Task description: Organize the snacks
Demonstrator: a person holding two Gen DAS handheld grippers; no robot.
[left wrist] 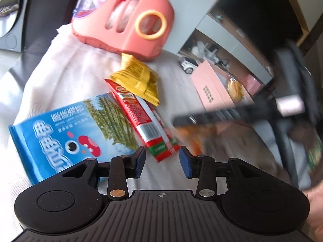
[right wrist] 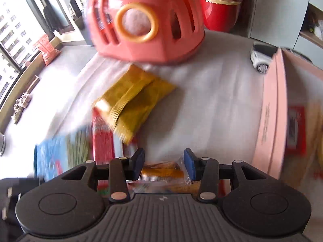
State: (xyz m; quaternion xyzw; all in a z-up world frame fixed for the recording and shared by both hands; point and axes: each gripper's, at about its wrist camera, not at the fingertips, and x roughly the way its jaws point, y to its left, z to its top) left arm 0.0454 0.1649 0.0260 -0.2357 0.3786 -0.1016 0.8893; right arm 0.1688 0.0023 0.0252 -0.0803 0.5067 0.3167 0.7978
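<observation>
Right tongs (right wrist: 164,164) grip a clear-wrapped snack (right wrist: 161,171) beside the pink box (right wrist: 270,121).

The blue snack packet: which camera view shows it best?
The left wrist view: the blue snack packet lies sharp there, its print readable, one corner behind the gripper. In the right wrist view it is only a motion-blurred patch at the lower left.

left gripper (left wrist: 161,161): tilted downward, blue-padded fingers (left wrist: 139,161) parted with nothing between them. right gripper (right wrist: 164,164): pitched more steeply downward, fingers (right wrist: 189,164) closed against an orange snack packet (right wrist: 161,170) held crosswise between the pads. in the left wrist view the right gripper appears only as a dark motion-blurred shape.
</observation>
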